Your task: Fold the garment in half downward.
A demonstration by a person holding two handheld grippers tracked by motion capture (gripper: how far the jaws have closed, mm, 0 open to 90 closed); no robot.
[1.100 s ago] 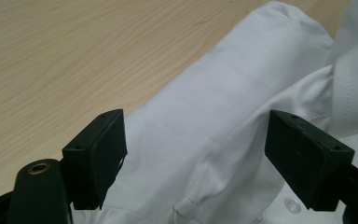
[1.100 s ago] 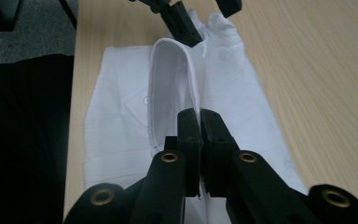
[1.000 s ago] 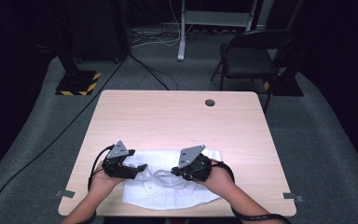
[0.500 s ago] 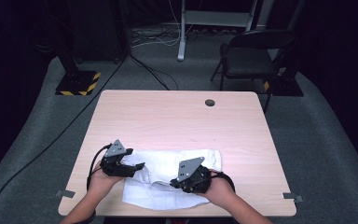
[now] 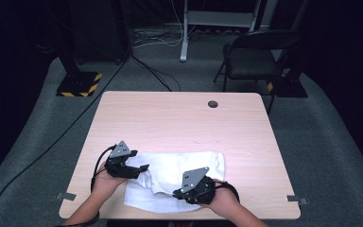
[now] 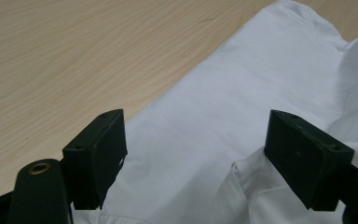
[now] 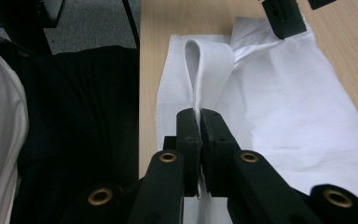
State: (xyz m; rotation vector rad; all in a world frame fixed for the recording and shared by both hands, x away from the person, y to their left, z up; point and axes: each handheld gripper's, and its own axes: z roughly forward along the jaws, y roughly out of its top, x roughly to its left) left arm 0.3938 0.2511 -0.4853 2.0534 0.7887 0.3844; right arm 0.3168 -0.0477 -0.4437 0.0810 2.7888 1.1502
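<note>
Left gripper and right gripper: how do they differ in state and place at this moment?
The left gripper is open, its fingers spread above the white shirt; the right gripper is shut, pinching a raised fold of that shirt. The left gripper sits at the shirt's left end, while the right gripper sits at its near edge, closer to the person. Both are black, hand-held, and carry a grey three-cornered plate.

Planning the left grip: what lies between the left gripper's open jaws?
White shirt fabric on the table, with a folded edge near one jaw of the left gripper, in the left gripper view.
</note>
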